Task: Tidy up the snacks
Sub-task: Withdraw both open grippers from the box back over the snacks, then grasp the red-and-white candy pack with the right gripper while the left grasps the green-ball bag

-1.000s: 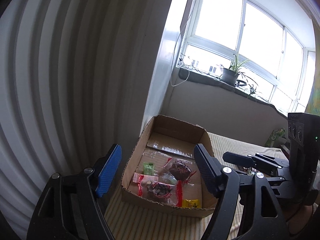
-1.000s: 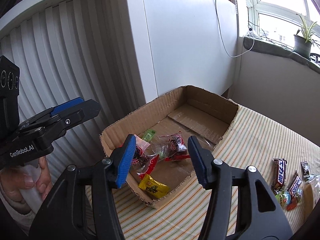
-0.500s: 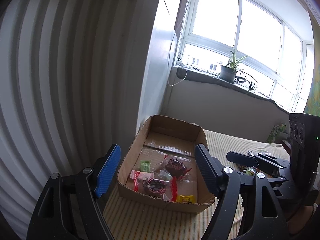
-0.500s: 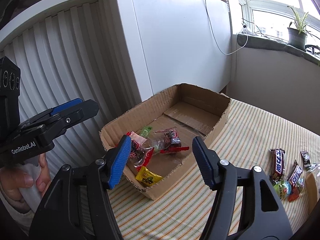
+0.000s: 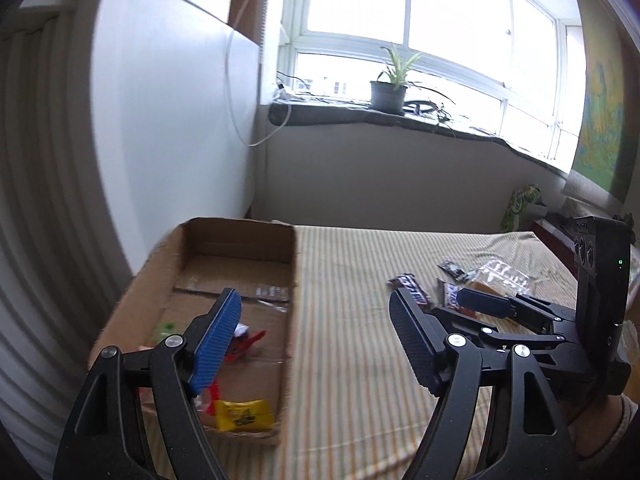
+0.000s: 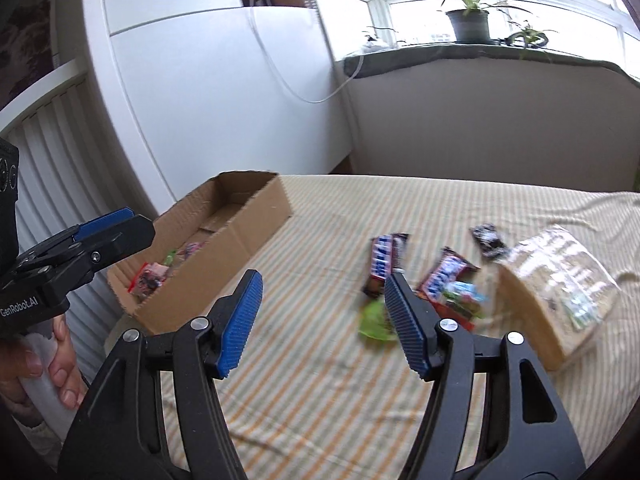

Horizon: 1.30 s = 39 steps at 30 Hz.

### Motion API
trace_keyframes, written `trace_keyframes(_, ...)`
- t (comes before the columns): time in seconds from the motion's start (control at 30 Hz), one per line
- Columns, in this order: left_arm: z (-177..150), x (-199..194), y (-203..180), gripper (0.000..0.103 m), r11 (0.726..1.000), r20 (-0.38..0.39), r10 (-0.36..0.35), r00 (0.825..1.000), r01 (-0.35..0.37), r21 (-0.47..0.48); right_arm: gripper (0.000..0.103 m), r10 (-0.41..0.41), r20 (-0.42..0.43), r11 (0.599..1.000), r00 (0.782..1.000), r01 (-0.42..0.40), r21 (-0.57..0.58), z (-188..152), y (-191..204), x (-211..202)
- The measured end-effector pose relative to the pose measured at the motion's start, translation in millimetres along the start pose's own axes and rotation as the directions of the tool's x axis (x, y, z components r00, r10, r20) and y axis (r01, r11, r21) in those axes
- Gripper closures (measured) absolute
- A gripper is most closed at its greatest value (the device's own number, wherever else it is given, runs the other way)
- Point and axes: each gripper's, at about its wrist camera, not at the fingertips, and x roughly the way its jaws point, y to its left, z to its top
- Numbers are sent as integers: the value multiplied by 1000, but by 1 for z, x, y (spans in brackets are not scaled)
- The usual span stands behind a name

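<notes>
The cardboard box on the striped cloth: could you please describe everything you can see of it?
The cardboard box is a shallow, open-topped tray of plain brown corrugated card with rough-cut rims and clear tape along its floor seam. It lies flat on the striped cloth by the white wall. Its near end holds wrapped snacks, among them a yellow packet; its far end is bare. No gripper touches it.

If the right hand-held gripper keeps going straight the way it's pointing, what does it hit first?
Probably the bare striped tablecloth: the right hand-held gripper is open and empty, tilted downward. The green-wrapped snack by its right finger lies just off that line, though depth is hard to judge.
</notes>
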Motion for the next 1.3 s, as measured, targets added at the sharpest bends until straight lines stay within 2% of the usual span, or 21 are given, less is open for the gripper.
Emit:
trace_keyframes(0.13, 3, 18, -39, 26, 997, -26, -68, 997, 69, 45, 37, -72, -5, 994, 997, 72, 81, -12, -47, -21)
trace_keyframes(0.23, 3, 28, -62, 26, 991, -55, -115, 992, 118, 67, 37, -97, -4, 990, 995, 97, 104, -16, -63, -31)
trace_keyframes(0.3, 2, 31, -71, 26, 987, -68, -129, 989, 135, 83, 35, -98, -4, 990, 995, 98, 106, -16, -68, -32)
trace_keyframes(0.33, 2, 31, -75, 26, 986, -71, -134, 988, 140, 90, 29, -97, -7, 990, 995, 98, 103, -16, -68, -31)
trace_keyframes(0.4, 1, 33, -80, 26, 985, -78, -138, 987, 145, 98, 25, -103, -16, 991, 995, 104, 83, -16, -66, -29)
trace_keyframes(0.63, -6, 52, -82, 26, 984, -138, -151, 979, 163, 76, 25, -119, -117, 992, 986, 124, 32, -22, -65, -4)
trace_keyframes(0.73, -13, 79, -83, 22, 985, -215, -149, 965, 165, 58, 24, -142, -179, 990, 974, 144, 2, -23, -69, 15)
trace_keyframes(0.83, -20, 110, -84, 22, 984, -303, -156, 940, 174, 30, 24, -158, -226, 987, 961, 154, -34, -22, -73, 31)
trace_keyframes(1.1, -27, 157, -87, 22, 967, -416, -252, 874, 241, -80, 24, -191, -280, 980, 941, 164, -116, -9, -80, 58)
trace_keyframes(1.23, -25, 161, -89, 24, 967, -426, -254, 869, 244, -79, 25, -185, -286, 979, 940, 152, -134, -6, -81, 62)
trace_keyframes(1.3, -25, 161, -88, 27, 964, -425, -264, 866, 251, -88, 32, -173, -292, 980, 941, 135, -148, -5, -78, 64)
